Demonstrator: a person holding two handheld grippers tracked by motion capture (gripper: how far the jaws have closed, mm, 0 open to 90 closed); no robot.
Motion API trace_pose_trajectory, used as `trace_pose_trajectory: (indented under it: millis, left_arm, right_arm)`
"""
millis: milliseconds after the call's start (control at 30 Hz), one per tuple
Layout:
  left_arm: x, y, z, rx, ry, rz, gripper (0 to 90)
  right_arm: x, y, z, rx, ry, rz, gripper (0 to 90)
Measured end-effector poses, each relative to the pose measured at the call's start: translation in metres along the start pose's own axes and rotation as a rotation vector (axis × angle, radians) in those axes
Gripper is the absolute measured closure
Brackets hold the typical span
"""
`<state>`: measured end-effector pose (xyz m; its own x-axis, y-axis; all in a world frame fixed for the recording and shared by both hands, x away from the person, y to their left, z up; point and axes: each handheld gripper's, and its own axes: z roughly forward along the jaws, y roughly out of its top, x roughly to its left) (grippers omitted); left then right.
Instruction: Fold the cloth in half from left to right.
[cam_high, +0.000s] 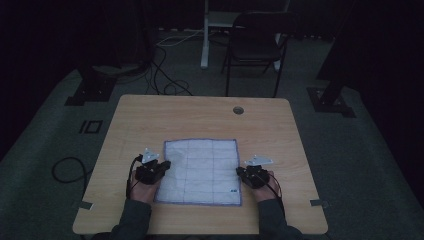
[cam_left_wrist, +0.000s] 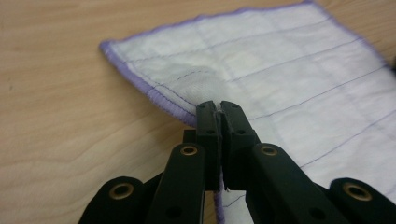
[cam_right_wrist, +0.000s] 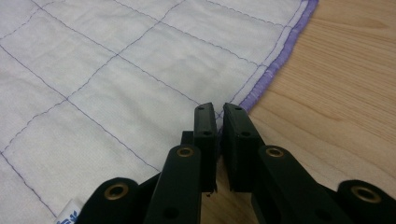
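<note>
Currently, high view: white cloth (cam_high: 200, 171) with purple hem, flat on the table (cam_high: 150, 120), lying between my hands; left gripper (cam_high: 161, 167) at its left edge, right gripper (cam_high: 243, 173) at its right edge, both toward the near end. Left gripper view: my left jaws are pinched tight on the hem, cloth spreading away ahead and right. Right gripper view: my right jaws are nearly closed over the hem, cloth ahead and left; grip likely.

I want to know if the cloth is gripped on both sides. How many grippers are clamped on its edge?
2. The left gripper pinches the cloth at its left purple hem; the right gripper is closed on the right hem, near the front corner.
</note>
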<state>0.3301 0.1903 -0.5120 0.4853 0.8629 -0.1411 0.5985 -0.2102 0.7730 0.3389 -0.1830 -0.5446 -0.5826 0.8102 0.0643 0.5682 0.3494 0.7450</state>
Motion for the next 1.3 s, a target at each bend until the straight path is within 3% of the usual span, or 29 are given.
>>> trace_pose_trajectory:
  millis: [600,1300]
  left_arm:
    - [-0.025,0.034,-0.011,-0.062,-0.076,0.083,87.7]
    - [-0.064,0.064,0.003,-0.068,-0.158,0.17,87.7]
  right_arm:
    - [-0.002,0.0,0.0,-0.001,0.016,0.003,82.1]
    - [-0.002,0.0,0.0,-0.001,0.023,0.007,81.3]
